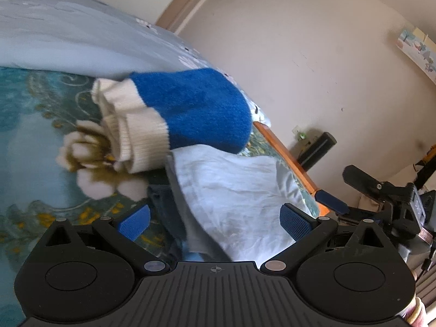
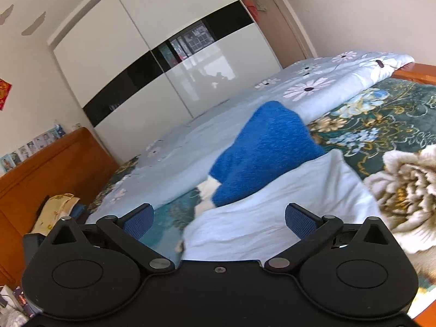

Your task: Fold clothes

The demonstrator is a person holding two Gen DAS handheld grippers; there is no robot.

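Note:
A blue knitted garment (image 1: 201,109) with cream ribbed cuffs (image 1: 128,133) lies bunched on the bed. Below it lies a pale white-blue garment (image 1: 237,190), with a dark cloth (image 1: 166,207) at its left edge. My left gripper (image 1: 215,222) stands open just above the pale garment, nothing between its blue pads (image 1: 295,222). In the right wrist view the blue garment (image 2: 269,152) rests behind the pale garment (image 2: 275,218). My right gripper (image 2: 219,222) is open over the pale garment's near edge, holding nothing. The other gripper (image 1: 381,199) shows at the right of the left wrist view.
A floral teal blanket (image 2: 381,125) covers the bed, and a light blue daisy quilt (image 2: 313,87) lies behind. The orange wooden bed frame (image 1: 286,152) runs along the edge. A white-and-black wardrobe (image 2: 163,54) and an orange headboard (image 2: 54,169) stand beyond.

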